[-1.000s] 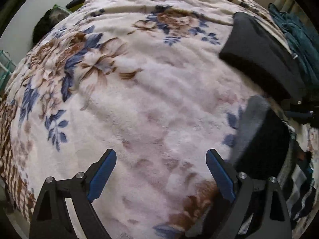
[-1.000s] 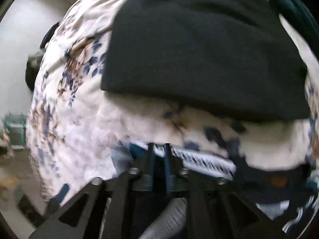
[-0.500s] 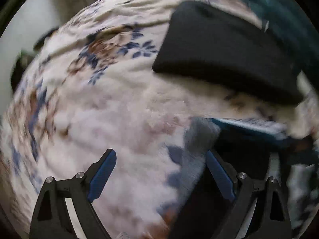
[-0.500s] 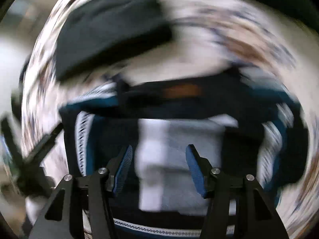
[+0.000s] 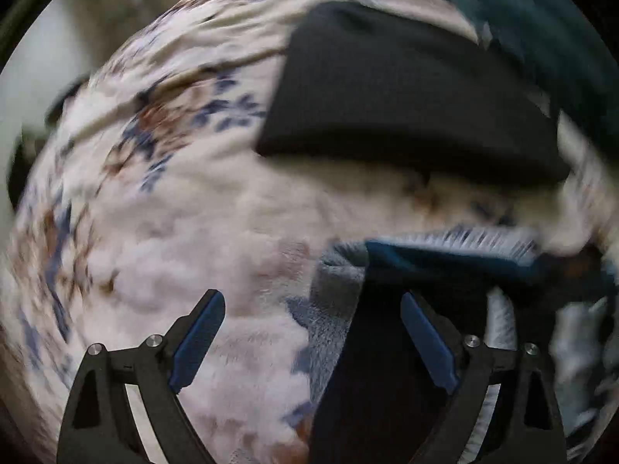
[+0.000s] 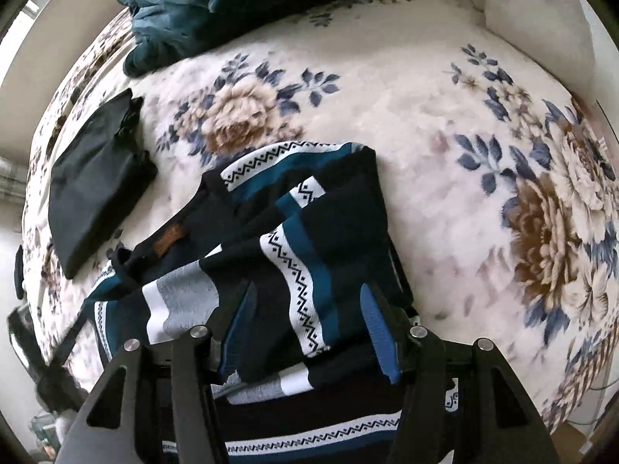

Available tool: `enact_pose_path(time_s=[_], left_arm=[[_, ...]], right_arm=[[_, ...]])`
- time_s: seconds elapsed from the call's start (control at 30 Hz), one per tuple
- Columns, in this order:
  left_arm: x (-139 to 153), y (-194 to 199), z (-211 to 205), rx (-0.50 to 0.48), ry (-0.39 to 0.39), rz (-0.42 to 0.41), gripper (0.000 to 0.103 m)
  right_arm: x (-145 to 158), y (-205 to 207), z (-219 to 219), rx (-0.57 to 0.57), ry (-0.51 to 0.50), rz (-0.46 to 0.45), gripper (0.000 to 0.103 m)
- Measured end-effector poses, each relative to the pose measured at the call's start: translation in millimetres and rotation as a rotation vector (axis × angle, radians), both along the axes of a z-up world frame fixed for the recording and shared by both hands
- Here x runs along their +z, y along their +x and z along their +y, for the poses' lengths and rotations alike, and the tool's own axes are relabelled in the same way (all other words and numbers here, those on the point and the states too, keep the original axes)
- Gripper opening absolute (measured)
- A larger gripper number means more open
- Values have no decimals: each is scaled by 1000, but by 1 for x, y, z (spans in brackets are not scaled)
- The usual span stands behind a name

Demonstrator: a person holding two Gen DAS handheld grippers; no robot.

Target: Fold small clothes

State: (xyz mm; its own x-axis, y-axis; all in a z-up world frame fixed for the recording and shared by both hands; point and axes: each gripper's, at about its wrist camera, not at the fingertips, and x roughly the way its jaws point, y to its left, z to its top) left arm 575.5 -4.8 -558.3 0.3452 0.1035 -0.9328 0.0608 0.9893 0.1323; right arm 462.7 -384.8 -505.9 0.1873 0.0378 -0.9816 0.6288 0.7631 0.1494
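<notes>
A dark navy patterned sweater (image 6: 309, 232) with teal, white and grey bands lies crumpled on the floral blanket (image 6: 445, 147). My right gripper (image 6: 309, 332) is open right above the sweater, its blue pads either side of a patterned fold. In the left wrist view the sweater's edge (image 5: 387, 309) lies at lower right. My left gripper (image 5: 313, 336) is open, its right finger over the sweater, its left over the blanket (image 5: 185, 208).
A folded black garment (image 6: 96, 178) lies left of the sweater; it also shows in the left wrist view (image 5: 406, 89). A teal bundle of cloth (image 6: 216, 4) sits at the far edge. A white pillow (image 6: 541, 19) is at the far right.
My right gripper has opened and released the sweater, then swung to look down over it. My left gripper has turned right toward the sweater and black garment, staying open.
</notes>
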Motion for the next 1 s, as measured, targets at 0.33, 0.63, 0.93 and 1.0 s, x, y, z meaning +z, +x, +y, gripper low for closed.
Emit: enact_pose_path(time_s=[0.33, 0.63, 0.93, 1.0], left_arm=[[2, 9, 34, 65, -79, 6, 103], [94, -66, -26, 32, -155, -121, 103], [89, -250, -154, 7, -110, 78, 103], [79, -292, -189, 21, -112, 151, 103]], right_arm=[[-17, -17, -23, -76, 13, 28, 59], [-10, -40, -22, 46, 163, 1, 101], [-11, -76, -71, 278, 340, 4, 101], [-9, -84, -84, 341, 337, 28, 101]])
